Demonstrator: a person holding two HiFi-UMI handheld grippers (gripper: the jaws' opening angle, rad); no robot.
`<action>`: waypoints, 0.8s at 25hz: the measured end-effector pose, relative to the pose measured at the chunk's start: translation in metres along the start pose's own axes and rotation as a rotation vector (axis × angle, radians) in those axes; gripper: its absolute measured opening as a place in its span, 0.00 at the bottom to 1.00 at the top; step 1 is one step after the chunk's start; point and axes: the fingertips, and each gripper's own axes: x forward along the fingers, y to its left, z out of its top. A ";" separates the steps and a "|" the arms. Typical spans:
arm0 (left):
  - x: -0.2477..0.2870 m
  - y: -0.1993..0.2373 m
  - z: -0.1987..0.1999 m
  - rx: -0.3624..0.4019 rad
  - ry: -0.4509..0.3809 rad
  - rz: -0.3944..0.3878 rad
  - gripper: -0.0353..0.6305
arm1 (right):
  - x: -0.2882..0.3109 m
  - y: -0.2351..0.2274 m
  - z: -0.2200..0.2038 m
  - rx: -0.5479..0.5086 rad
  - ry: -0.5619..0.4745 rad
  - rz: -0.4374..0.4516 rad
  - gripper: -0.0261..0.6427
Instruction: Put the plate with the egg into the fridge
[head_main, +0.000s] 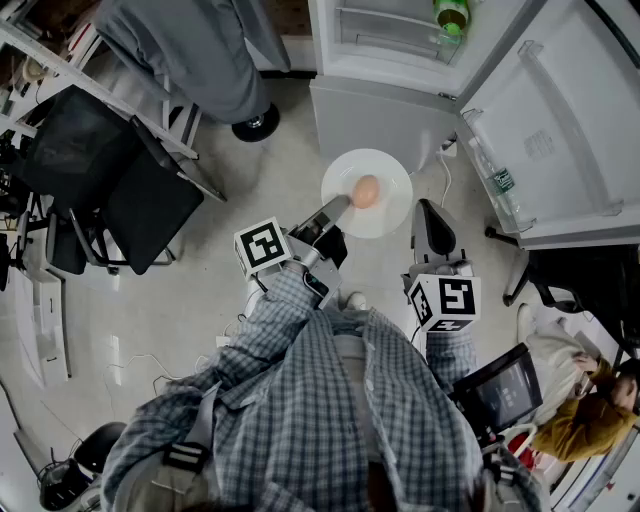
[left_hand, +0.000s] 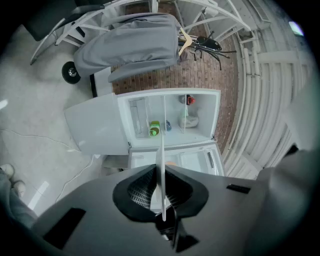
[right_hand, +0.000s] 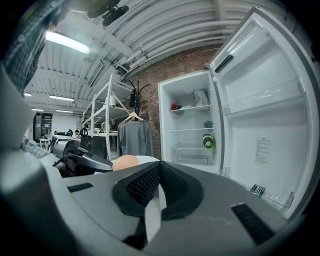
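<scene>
A white plate carrying a brown egg hangs above the floor in front of the open fridge. My left gripper is shut on the plate's left rim; in the left gripper view the plate shows edge-on between the jaws. My right gripper sits just off the plate's right rim, shut with nothing held. In the right gripper view the egg and the plate lie to its left, with the fridge ahead.
The fridge door stands swung open at the right. A green bottle rests on a fridge shelf. Black chairs and a grey garment stand at the left. A seated person is at the lower right.
</scene>
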 end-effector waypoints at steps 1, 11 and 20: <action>-0.001 0.001 0.000 0.007 0.001 0.008 0.09 | 0.000 0.000 0.000 0.001 0.000 -0.001 0.05; -0.002 0.000 0.000 -0.007 -0.004 -0.005 0.09 | -0.002 0.003 0.000 -0.008 0.000 -0.001 0.05; -0.011 0.004 0.005 -0.018 -0.011 0.008 0.09 | -0.002 0.011 0.003 0.002 0.000 0.002 0.05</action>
